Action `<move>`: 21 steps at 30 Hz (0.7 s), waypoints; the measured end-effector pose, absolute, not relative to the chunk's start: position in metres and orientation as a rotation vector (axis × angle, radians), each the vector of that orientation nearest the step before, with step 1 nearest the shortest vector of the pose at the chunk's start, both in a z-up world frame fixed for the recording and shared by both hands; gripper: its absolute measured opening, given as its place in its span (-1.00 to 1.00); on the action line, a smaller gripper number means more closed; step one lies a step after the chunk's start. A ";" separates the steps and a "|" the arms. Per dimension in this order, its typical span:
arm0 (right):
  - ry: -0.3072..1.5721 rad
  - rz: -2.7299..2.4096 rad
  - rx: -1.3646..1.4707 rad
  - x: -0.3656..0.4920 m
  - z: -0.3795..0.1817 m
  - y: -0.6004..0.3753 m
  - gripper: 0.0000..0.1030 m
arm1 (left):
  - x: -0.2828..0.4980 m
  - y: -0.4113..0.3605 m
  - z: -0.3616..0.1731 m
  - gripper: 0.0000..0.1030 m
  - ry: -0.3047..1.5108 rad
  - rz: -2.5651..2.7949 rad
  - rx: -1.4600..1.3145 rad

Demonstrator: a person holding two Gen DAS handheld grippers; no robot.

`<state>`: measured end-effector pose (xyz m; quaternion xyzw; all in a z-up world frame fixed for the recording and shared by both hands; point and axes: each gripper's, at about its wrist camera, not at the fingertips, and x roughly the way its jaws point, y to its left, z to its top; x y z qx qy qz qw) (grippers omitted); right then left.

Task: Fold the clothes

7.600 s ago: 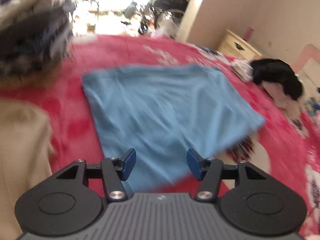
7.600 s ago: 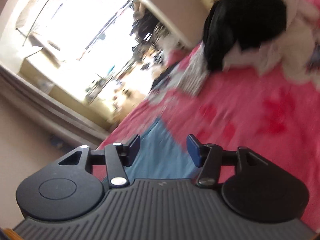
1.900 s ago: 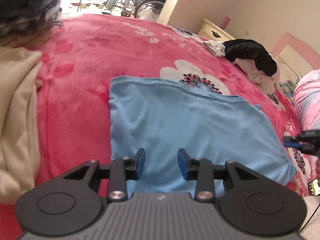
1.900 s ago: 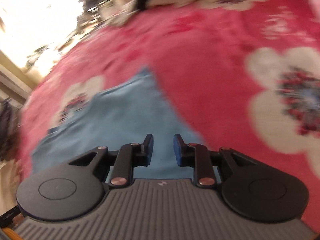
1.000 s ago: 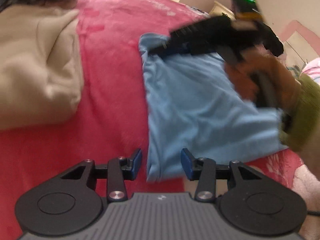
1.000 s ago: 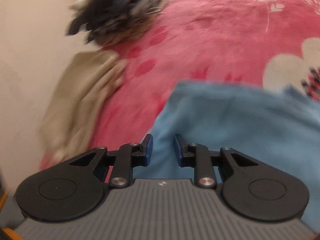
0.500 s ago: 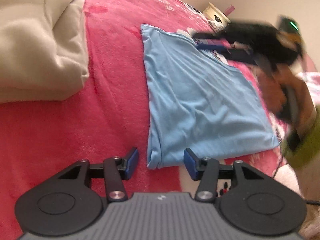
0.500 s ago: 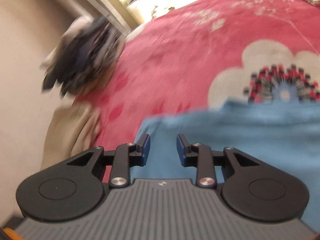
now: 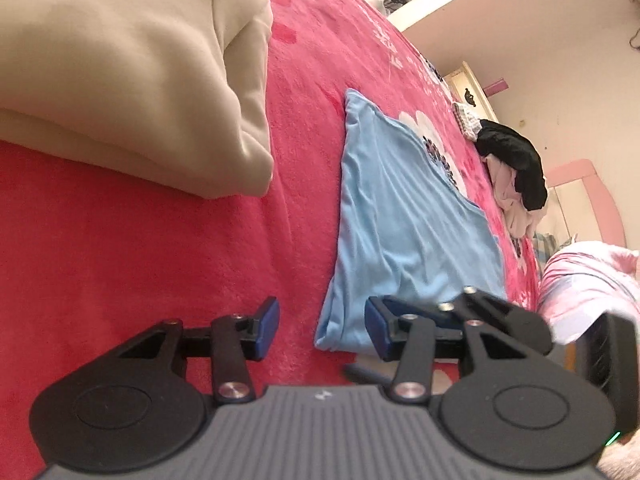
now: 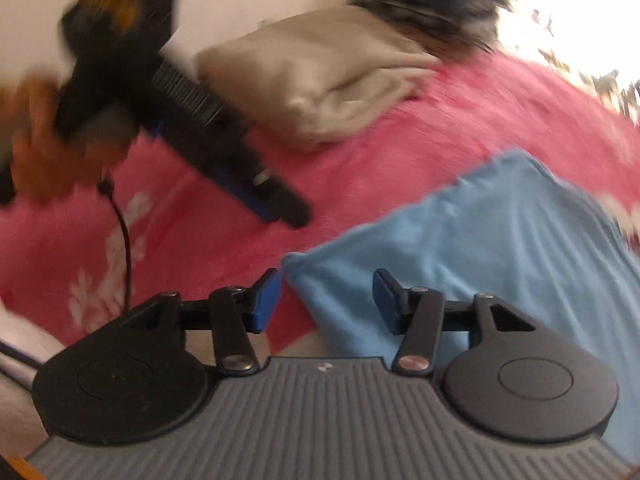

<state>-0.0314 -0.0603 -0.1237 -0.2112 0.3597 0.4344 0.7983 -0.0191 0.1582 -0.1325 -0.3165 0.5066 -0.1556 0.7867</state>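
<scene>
Beige folded garment beside blue cloth; dark clothes beyond.

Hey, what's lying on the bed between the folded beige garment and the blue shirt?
Nothing: in the left wrist view only bare pink blanket separates the beige garment from the blue shirt. The right wrist view, though blurred, shows the same.

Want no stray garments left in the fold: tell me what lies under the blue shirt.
The blue shirt lies flat on the red floral blanket, partly covering a white flower print. Whatever else is beneath it is hidden.
</scene>
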 end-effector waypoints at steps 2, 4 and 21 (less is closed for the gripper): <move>0.726 0.922 -0.569 -0.039 -0.135 -0.046 0.01 | -0.020 0.157 -0.130 -0.07 1.091 -0.336 -0.682; 0.696 0.886 -0.638 -0.041 -0.147 -0.037 -0.02 | -0.021 0.156 -0.127 -0.06 1.086 -0.342 -0.679; 0.847 0.683 0.364 0.021 -0.128 -0.166 -0.86 | 0.026 0.131 -0.145 0.13 1.053 -0.384 -0.989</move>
